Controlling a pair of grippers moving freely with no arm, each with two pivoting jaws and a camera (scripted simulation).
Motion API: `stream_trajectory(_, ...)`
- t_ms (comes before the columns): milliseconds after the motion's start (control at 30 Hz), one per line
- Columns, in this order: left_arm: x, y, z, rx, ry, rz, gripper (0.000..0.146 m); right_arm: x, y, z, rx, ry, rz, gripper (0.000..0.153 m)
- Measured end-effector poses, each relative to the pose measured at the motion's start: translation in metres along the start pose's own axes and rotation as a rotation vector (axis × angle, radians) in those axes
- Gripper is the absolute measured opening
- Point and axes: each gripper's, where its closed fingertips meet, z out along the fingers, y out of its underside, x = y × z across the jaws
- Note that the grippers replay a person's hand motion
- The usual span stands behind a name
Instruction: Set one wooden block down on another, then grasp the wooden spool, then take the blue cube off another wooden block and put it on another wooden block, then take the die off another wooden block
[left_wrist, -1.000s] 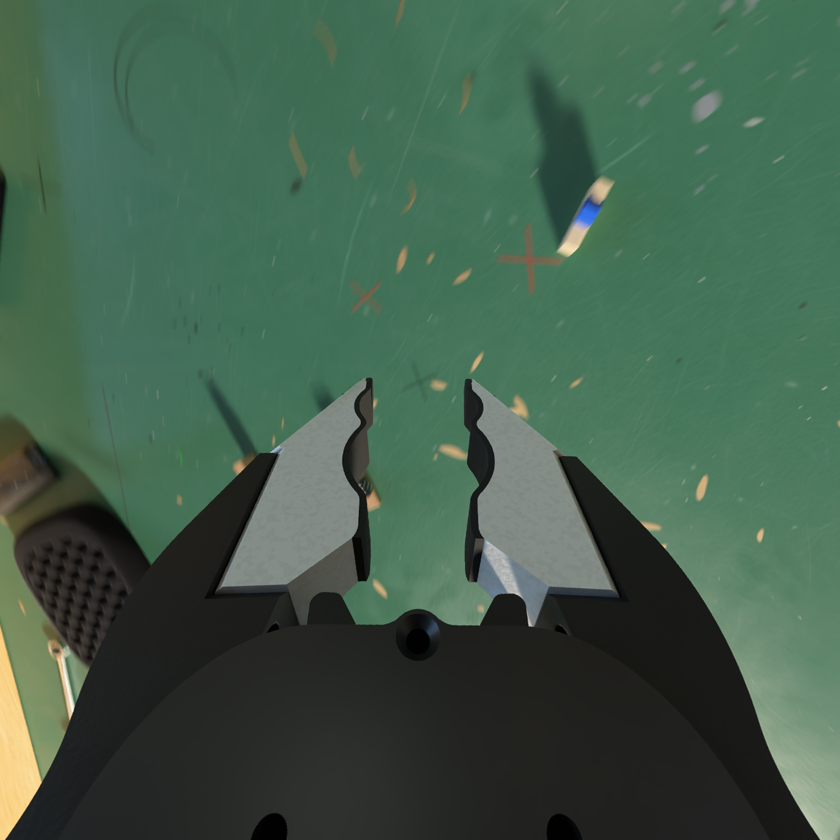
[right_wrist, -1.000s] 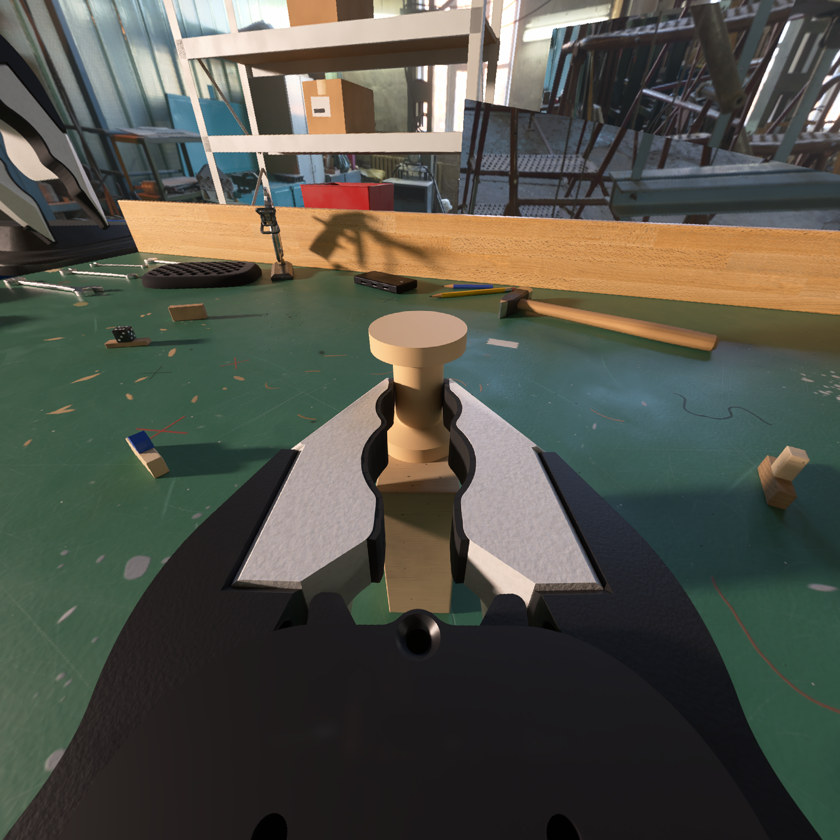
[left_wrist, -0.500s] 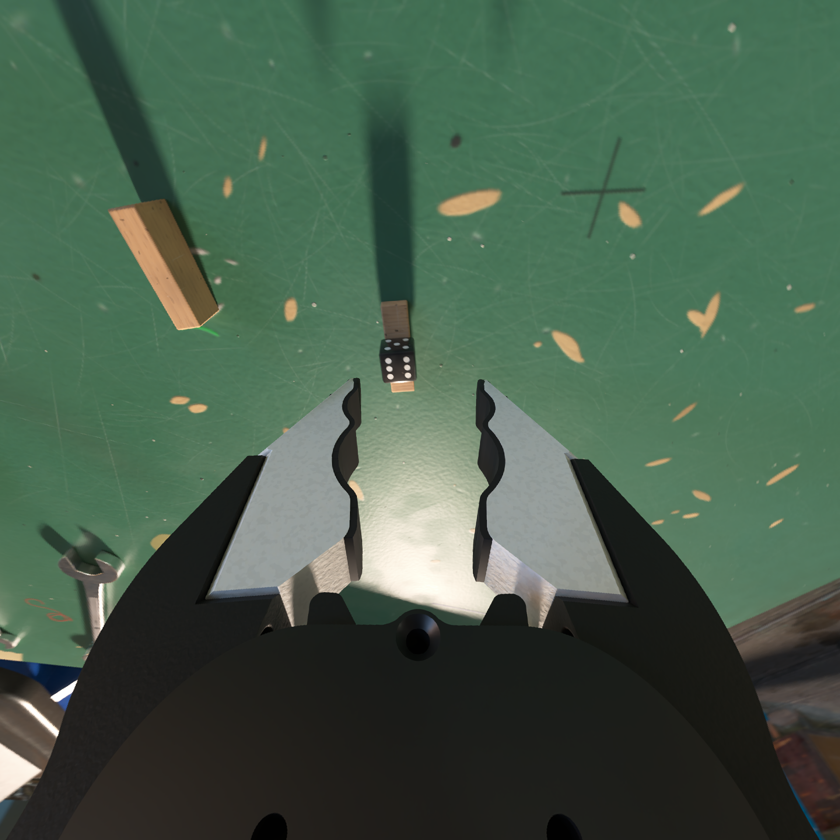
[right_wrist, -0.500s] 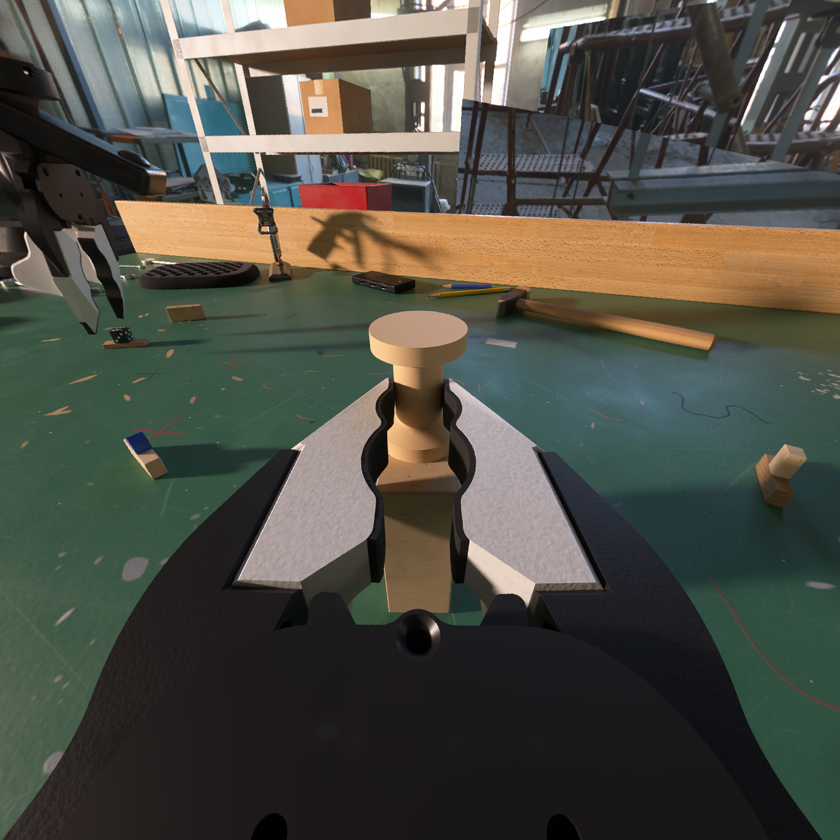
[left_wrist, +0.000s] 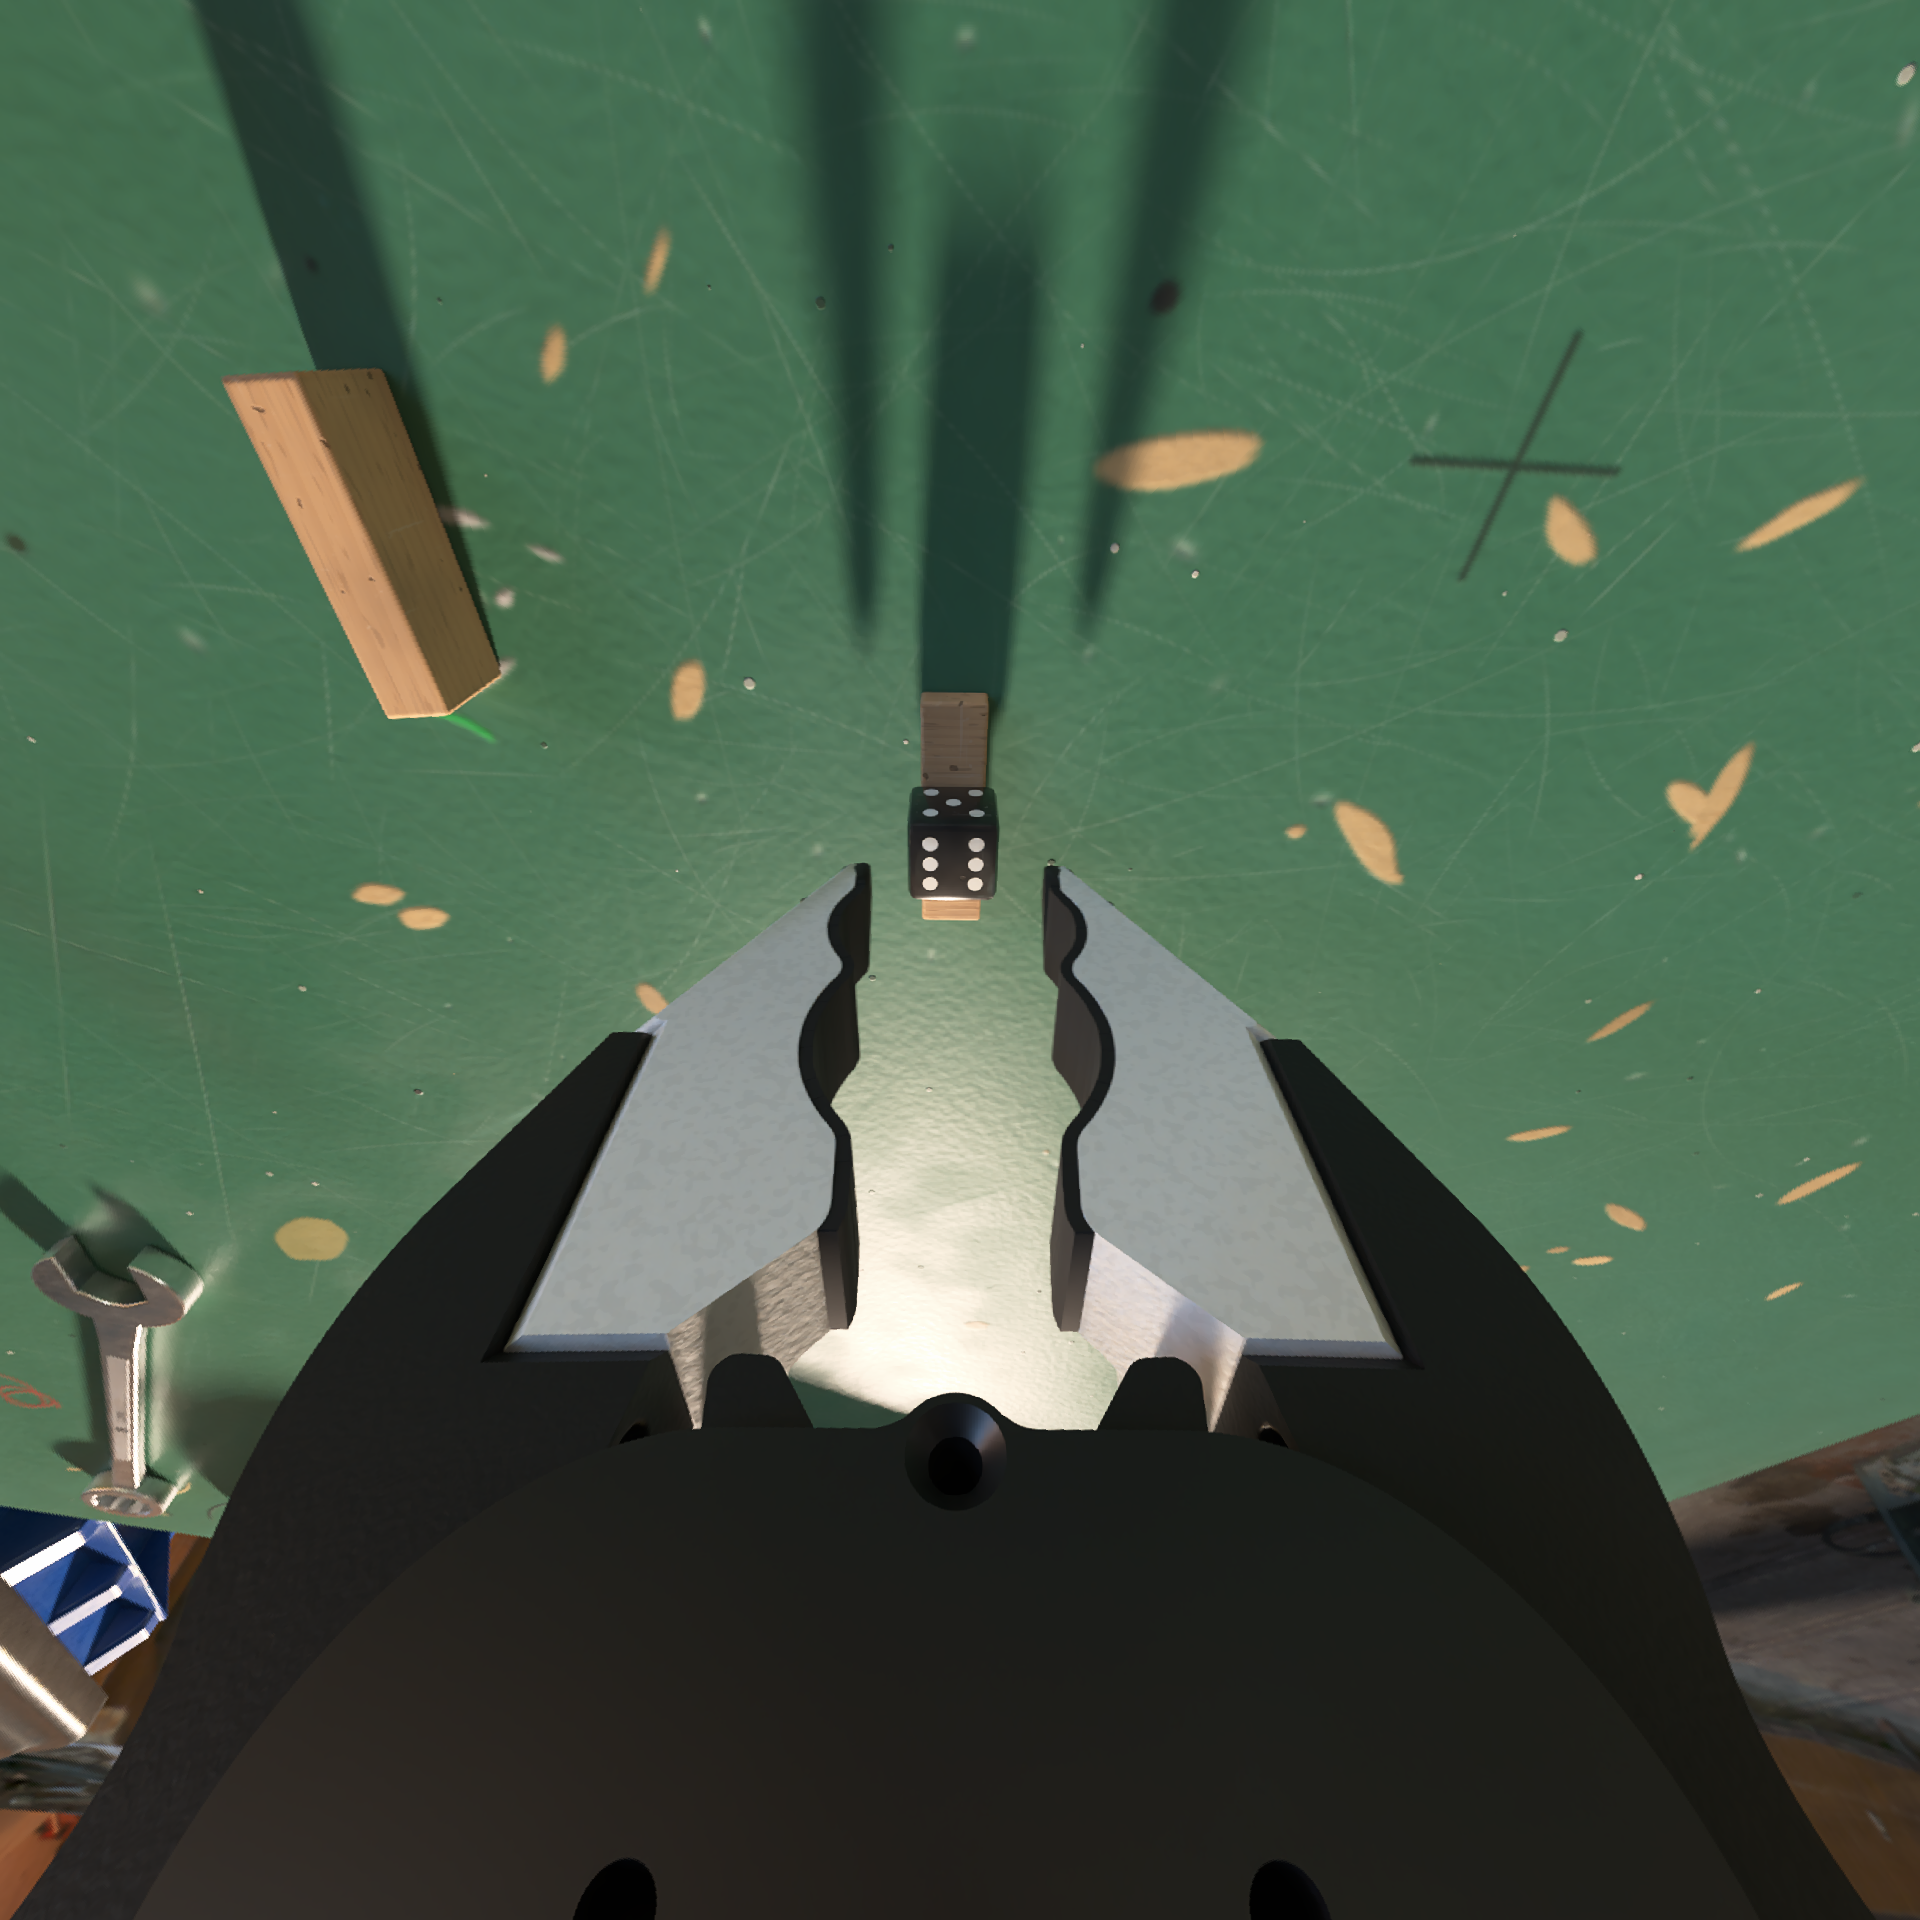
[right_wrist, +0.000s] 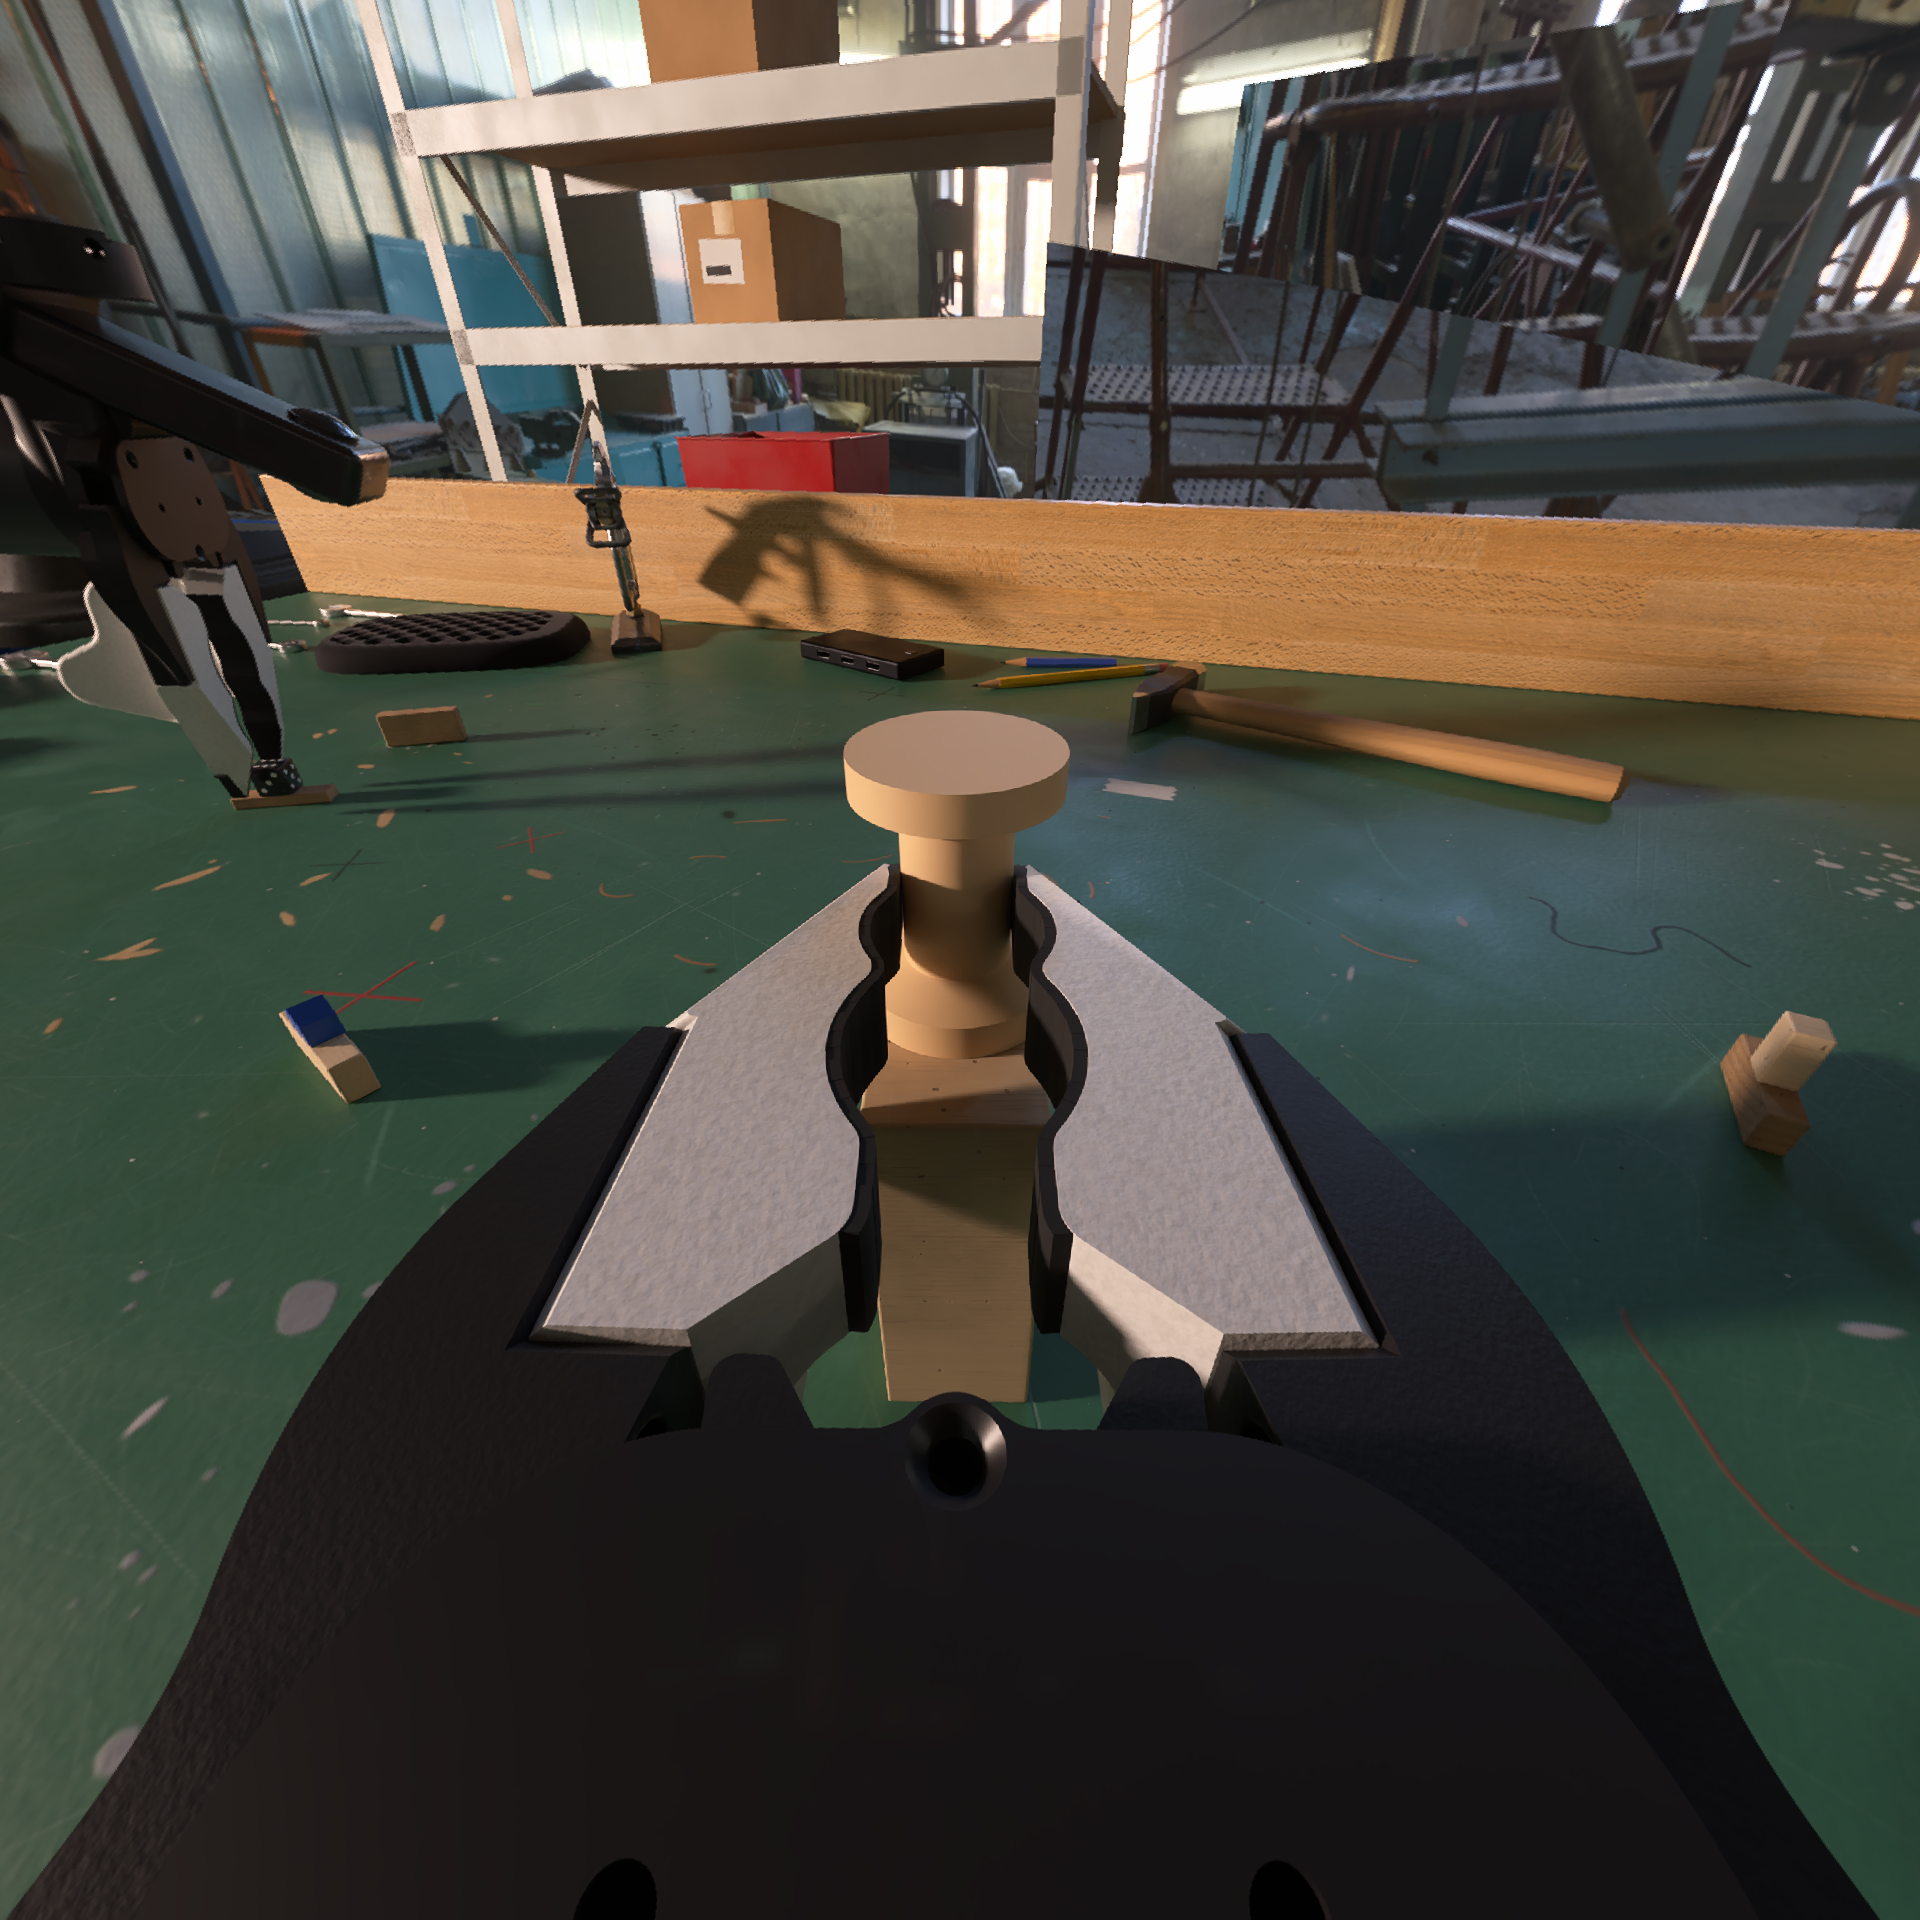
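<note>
Left gripper (left_wrist: 956, 883) hangs over the black die (left_wrist: 953, 854), jaws spread wider than it, fingertips either side and just short of touching. I read this as lining up so both pads meet flat faces. That die sits on a thin wooden block (left_wrist: 953, 740) on the green bench (left_wrist: 1351, 727). Right gripper (right_wrist: 956, 904) is pinching the wooden spool (right_wrist: 954, 883), upright on a wooden block (right_wrist: 956, 1226), to keep it steady, I judge. Blue cube (right_wrist: 312, 1019) rests on its own block (right_wrist: 343, 1067).

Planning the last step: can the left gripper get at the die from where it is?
Probably yes. The left gripper is open, its jaws wider than the die, which sits just ahead on its thin wooden block with nothing between them.
</note>
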Motion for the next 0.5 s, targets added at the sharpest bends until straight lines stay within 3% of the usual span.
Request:
stream_trajectory(100, -0.001, 0.0, 0.0, 0.009, -0.005, 0.012, 0.016, 0.0, 0.0, 0.0, -0.001, 0.001, -0.002, 0.02)
stream_trajectory(333, 0.006, 0.002, -0.011, 0.03, 0.006, 0.071, 0.016, 0.0, 0.0, 0.001, -0.003, -0.001, -0.001, 0.02)
stream_trajectory(500, 0.022, -0.006, -0.06, 0.128, -0.099, 0.146, 0.016, 0.0, 0.0, 0.001, -0.009, -0.004, 0.0, 0.02)
